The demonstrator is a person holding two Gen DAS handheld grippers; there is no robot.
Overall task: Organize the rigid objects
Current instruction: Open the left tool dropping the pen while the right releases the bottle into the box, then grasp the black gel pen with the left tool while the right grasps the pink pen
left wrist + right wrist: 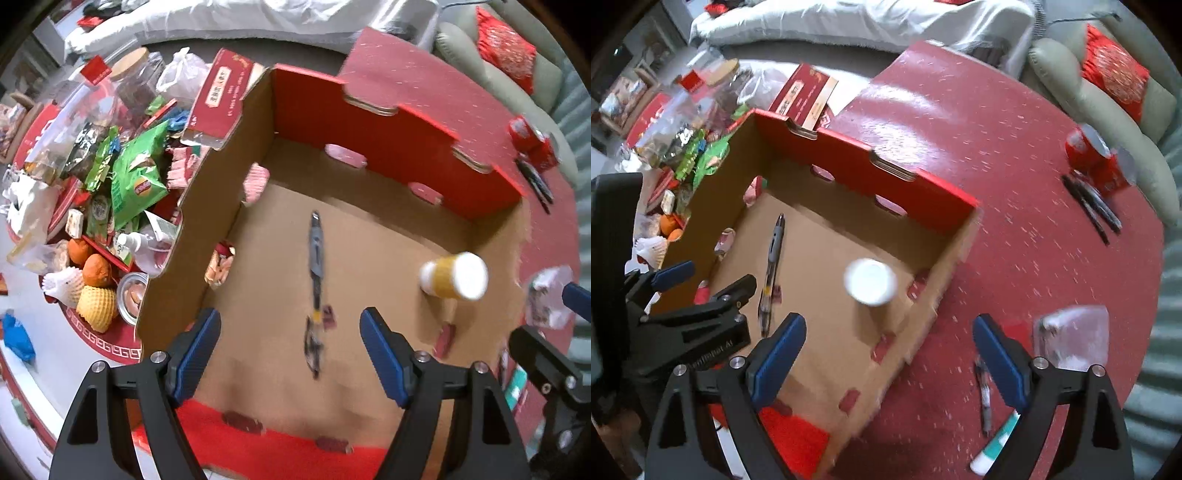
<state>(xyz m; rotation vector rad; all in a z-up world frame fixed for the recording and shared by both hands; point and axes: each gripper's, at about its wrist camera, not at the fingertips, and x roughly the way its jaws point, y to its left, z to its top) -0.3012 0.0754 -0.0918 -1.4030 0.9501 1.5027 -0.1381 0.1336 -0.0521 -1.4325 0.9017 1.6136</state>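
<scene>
An open cardboard box, red outside and brown inside, sits on the dark red table. On the box floor lies a grey pen with a blurred dark piece in line below it. A yellow bottle with a white cap is in the box's right part, blurred. My left gripper hangs open over the box, with the pen below its gap and nothing between its fingers. My right gripper is open above the box's right wall. The bottle is beyond its fingers, apart from them.
A heap of snack bags, jars and fruit crowds the table left of the box. Right of the box lie black pens, red cans, a clear packet, one pen and a green-white tube.
</scene>
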